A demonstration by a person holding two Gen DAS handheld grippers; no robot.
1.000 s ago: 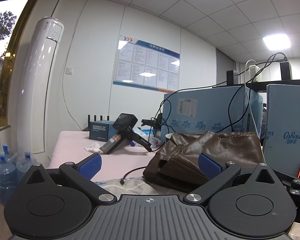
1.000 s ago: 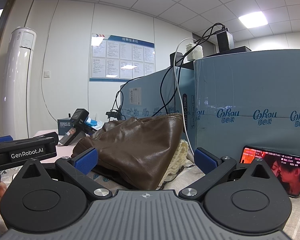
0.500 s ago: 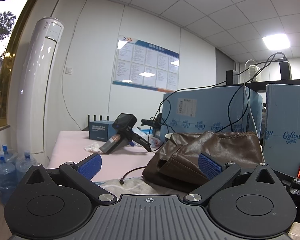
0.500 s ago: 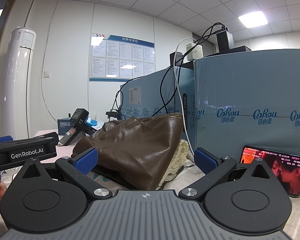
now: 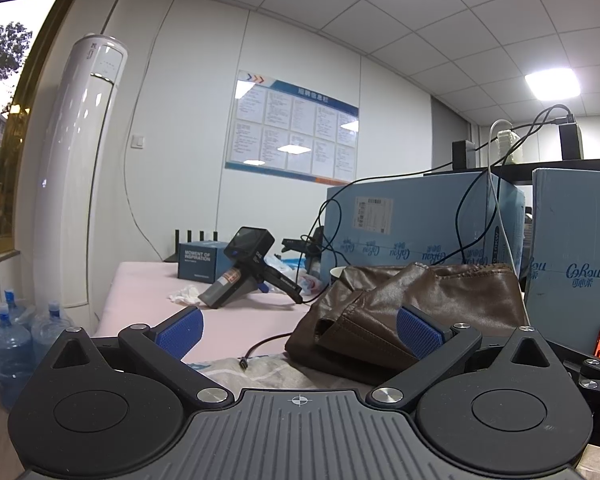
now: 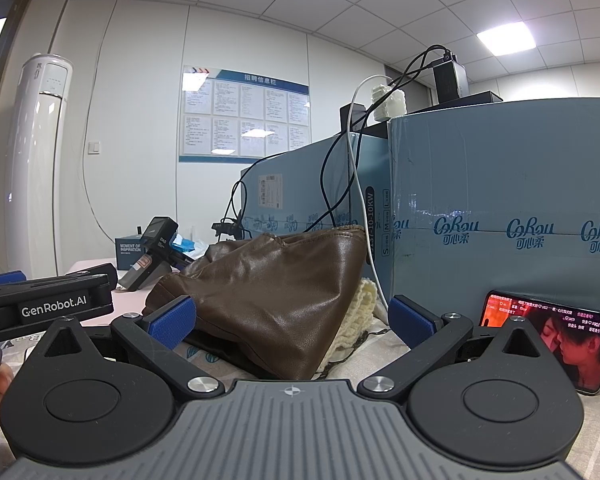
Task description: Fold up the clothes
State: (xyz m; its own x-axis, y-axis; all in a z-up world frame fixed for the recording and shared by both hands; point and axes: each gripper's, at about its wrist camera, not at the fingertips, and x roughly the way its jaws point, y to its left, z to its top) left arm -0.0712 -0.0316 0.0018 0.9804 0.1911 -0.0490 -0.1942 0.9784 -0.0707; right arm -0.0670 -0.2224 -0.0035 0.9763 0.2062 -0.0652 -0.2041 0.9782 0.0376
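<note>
A brown leather garment (image 5: pixel 428 304) lies heaped on the table, right of centre in the left wrist view. It fills the middle of the right wrist view (image 6: pixel 276 292), with a cream knitted piece (image 6: pixel 364 308) under its right edge. My left gripper (image 5: pixel 298 330) is open and empty, just short of the garment. My right gripper (image 6: pixel 292 318) is open and empty, its jaws standing either side of the heap without touching it. A light printed cloth (image 5: pixel 240 372) lies under the heap.
Blue cartons (image 6: pixel 500 220) with cables stand behind the garment. A phone (image 6: pixel 548 344) playing video leans at the right. A spare black gripper device (image 5: pixel 248 268), a small blue box (image 5: pixel 198 260) and tissue lie on the pink tabletop (image 5: pixel 148 280). Water bottles (image 5: pixel 12 340) and an air conditioner (image 5: pixel 76 168) stand left.
</note>
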